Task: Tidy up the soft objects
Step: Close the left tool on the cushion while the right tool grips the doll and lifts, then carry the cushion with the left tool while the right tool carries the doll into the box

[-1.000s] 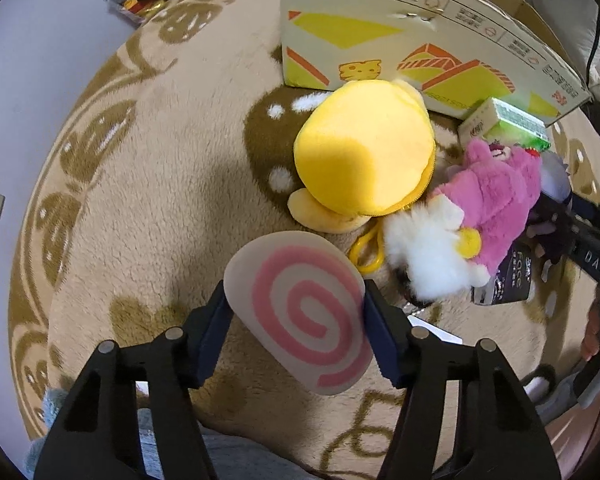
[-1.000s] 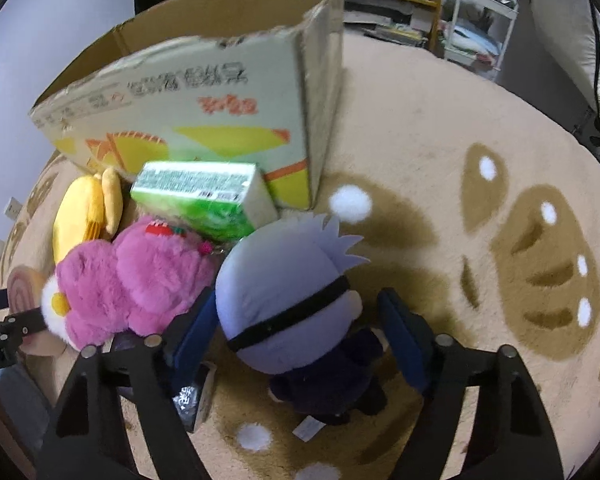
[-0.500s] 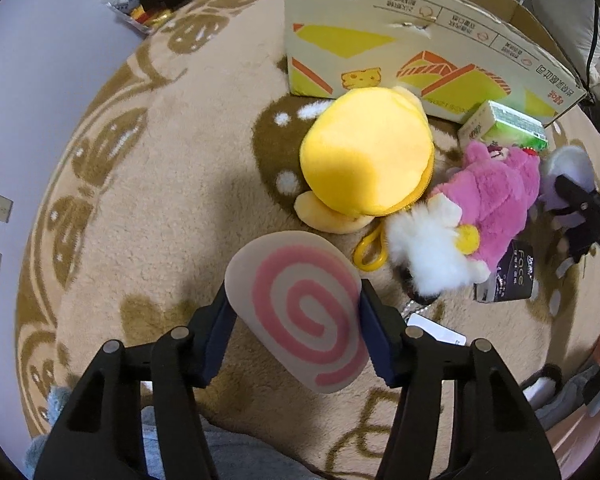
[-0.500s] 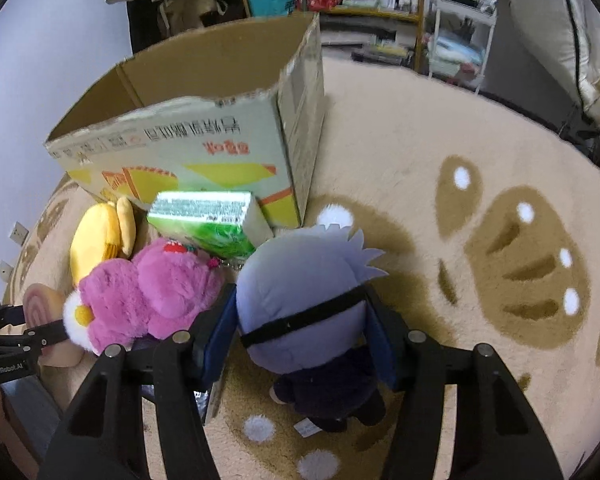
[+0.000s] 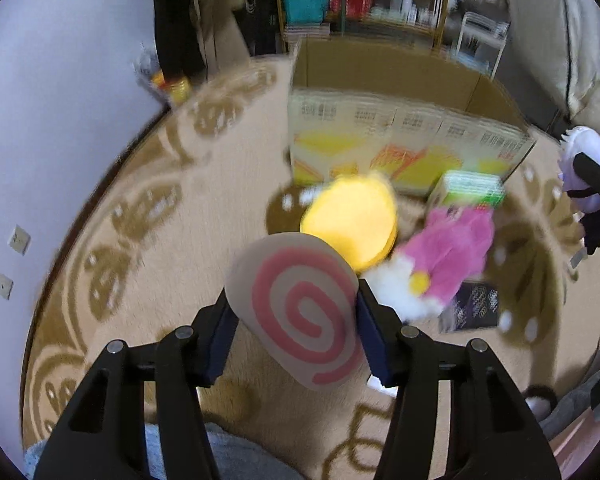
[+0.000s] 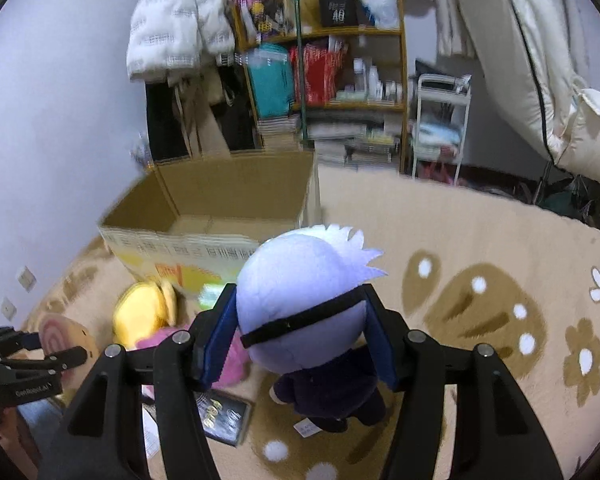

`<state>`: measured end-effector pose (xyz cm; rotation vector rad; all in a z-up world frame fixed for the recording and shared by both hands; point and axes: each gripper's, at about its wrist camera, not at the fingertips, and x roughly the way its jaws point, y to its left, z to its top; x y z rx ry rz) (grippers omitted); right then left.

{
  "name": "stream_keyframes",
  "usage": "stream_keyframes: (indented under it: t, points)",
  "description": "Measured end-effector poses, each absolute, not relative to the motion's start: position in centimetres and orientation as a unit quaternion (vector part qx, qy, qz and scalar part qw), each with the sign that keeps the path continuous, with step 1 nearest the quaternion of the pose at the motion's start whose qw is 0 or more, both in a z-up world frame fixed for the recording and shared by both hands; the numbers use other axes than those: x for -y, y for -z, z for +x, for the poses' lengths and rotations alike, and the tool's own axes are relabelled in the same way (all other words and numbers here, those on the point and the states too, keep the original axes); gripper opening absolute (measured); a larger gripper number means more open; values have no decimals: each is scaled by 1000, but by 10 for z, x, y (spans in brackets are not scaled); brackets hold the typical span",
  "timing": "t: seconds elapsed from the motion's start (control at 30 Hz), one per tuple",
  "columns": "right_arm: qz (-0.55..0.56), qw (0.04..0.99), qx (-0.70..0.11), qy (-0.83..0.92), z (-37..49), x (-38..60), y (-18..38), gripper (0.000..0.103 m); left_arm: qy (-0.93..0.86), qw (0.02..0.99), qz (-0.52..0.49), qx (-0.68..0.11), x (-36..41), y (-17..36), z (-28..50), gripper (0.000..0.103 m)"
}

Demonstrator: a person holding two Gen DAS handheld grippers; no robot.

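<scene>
1. Nearest in the left wrist view, the left tool (image 5: 292, 316) is clamped on the swirl cushion (image 5: 300, 312), a flat beige pad with a pink spiral. Its jaws have just been closing a little further on the soft sides, and the pad is squeezed between the blue pads, clear of the rug (image 5: 172, 248). Gripping it by the edges likely keeps the floppy piece from folding.
2. Nearest in the right wrist view, the right tool (image 6: 300, 328) is clamped on the pale-haired doll (image 6: 304, 304), jaws pressed into the sides of its large head. The dark body hangs below, off the rug. The head is the firmest, widest part, so it looks the sensible place to pinch.
3. Just beyond, on the rug, lie the toys not yet taken: the yellow plush (image 5: 352, 220) and the pink plush (image 5: 452, 256) touching it on the right, with a dark packet (image 5: 476, 308) near the pink one.
4. A green-and-white pack (image 5: 472, 188) rests against the front wall of the box.
5. Farther off stands the open cardboard box (image 6: 236, 196), its inside bare as far as can be seen. It appears to be where both held toys belong.
6. Farthest is a cluttered shelf (image 6: 324, 72) against the wall.
</scene>
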<state>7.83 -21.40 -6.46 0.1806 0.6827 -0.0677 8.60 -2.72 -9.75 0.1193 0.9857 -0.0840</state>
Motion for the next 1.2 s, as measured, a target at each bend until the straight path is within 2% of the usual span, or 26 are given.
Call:
stream_keyframes:
  t: [0.27, 0.8, 0.97, 1.2]
  points:
    - [104, 964, -243, 34, 63, 214, 21, 63, 46, 944, 80, -316, 43, 34, 60, 54]
    - [36, 983, -179, 14, 93, 181, -30, 63, 70, 982, 76, -160, 57, -74, 68, 55]
    - [18, 987, -159, 21, 104, 176, -43, 63, 45, 987, 114, -106, 69, -83, 79, 55]
    - [9, 990, -142, 20, 120, 173, -48, 63, 26, 992, 88, -89, 66, -74, 101, 55]
